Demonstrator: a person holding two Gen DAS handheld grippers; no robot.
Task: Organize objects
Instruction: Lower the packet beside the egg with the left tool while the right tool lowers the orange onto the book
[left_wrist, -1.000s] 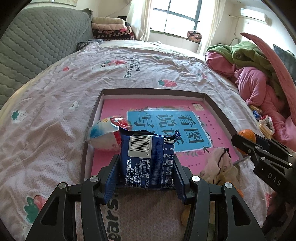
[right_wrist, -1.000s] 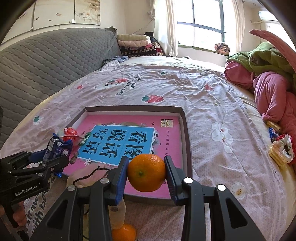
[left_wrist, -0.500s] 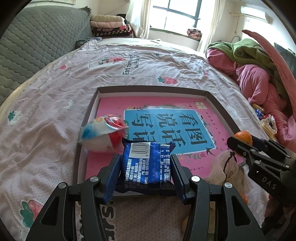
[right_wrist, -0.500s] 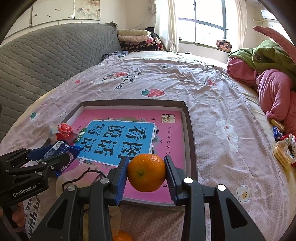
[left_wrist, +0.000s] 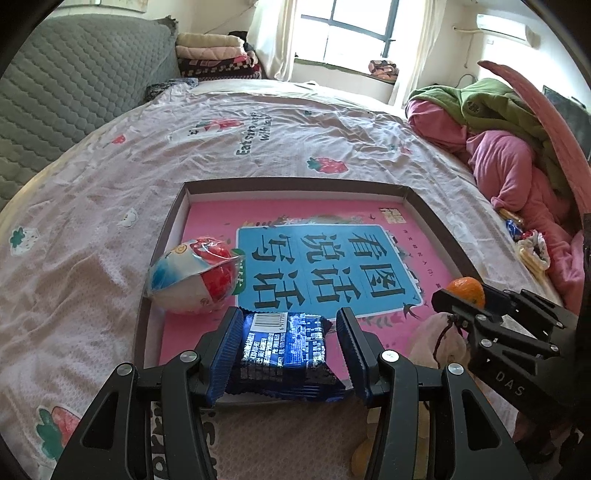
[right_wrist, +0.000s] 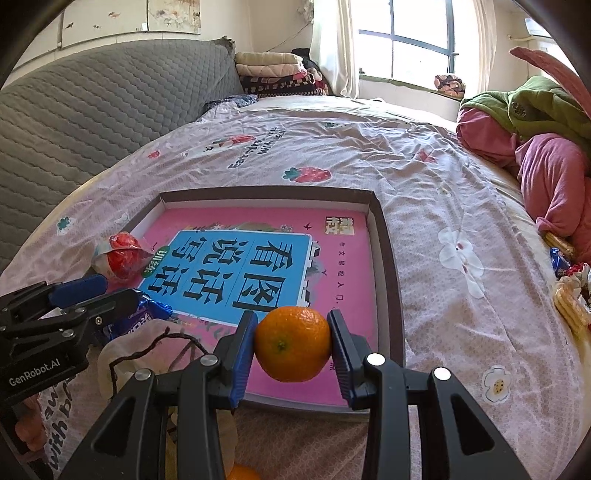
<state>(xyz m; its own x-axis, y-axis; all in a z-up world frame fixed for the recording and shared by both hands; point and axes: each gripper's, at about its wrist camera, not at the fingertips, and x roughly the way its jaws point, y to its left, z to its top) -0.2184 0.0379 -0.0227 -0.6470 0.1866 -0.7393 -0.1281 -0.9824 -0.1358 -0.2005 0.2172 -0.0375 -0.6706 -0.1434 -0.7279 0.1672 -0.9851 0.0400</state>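
Note:
A shallow brown box tray with a pink and blue printed bottom lies on the bed. A blue snack packet lies flat at the tray's near edge between the fingers of my left gripper, which stand apart from its sides. A red, white and blue snack bag lies in the tray's near left corner. My right gripper is shut on an orange and holds it above the tray's near right edge. The left gripper shows at the left of the right wrist view.
A cream drawstring pouch lies in front of the tray, with another orange below it. Snacks lie at the bed's right side beside a pile of pink and green bedding. A grey headboard stands at left.
My left gripper has lowered the blue packet onto the tray's near edge and its jaws have opened off it. The right gripper has moved slightly forward with the orange.

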